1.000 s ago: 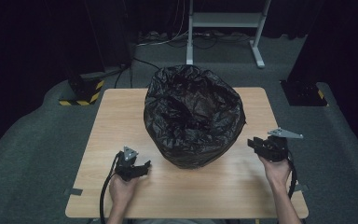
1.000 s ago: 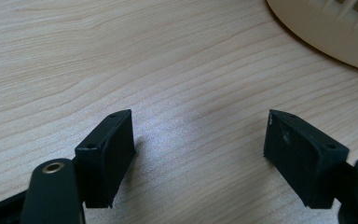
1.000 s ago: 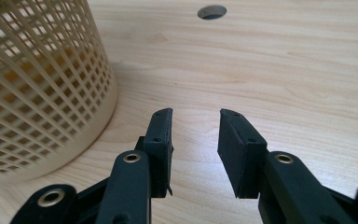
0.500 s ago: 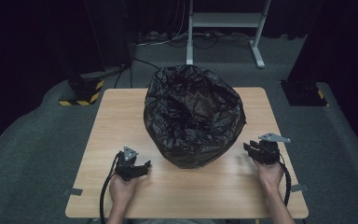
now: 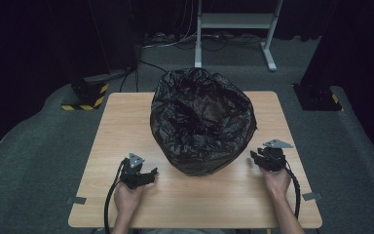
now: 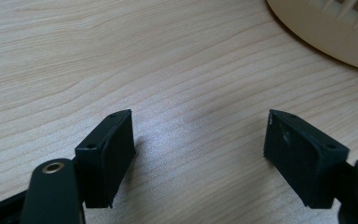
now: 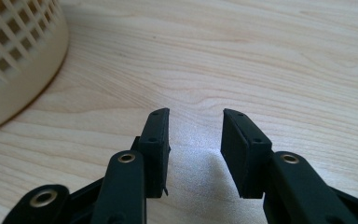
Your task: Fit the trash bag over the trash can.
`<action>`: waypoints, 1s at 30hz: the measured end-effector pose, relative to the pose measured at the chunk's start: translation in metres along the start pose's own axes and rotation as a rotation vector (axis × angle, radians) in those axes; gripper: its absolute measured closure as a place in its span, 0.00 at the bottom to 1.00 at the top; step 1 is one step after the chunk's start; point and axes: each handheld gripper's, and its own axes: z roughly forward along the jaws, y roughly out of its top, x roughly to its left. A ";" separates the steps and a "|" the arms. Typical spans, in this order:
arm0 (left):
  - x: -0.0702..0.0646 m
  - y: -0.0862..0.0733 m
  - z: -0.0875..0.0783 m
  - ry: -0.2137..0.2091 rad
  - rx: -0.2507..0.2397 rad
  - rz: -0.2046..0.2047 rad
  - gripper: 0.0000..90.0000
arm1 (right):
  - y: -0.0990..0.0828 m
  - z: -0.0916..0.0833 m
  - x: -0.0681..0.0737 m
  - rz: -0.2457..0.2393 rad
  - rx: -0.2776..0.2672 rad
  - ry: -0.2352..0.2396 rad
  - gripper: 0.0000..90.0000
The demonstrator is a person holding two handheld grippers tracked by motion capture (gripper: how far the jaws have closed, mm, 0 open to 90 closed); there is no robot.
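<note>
Bin: the round cream plastic basket with a crinkly black plastic bag over it sits in the middle of the pale wooden table, at 12 o'clock from you.
Left tongs: your left gripper rests at 8 o'clock from the bin, near it but not touching. Its jaws stand wide apart with only bare wood between them.
Right tongs: your right gripper is at 4 o'clock from the bin, just beside the bag. Its jaws are a little apart and hold nothing.
What changed: a second ago your right hand was farther out near the table edge. Now it has come down and in toward the bag, and its jaws have just opened a bit. Your left hand stayed put.
What it means: it looks like you are getting ready to grab the bag from both sides. No grab yet.
</note>
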 end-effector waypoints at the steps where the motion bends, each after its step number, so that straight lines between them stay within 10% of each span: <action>1: 0.000 0.000 0.000 0.000 0.000 0.000 0.27 | 0.000 0.001 0.000 0.000 0.001 -0.002 0.69; 30: 0.000 0.000 0.000 0.000 0.000 -0.002 0.27 | -0.003 0.014 0.003 -0.015 0.014 -0.020 0.43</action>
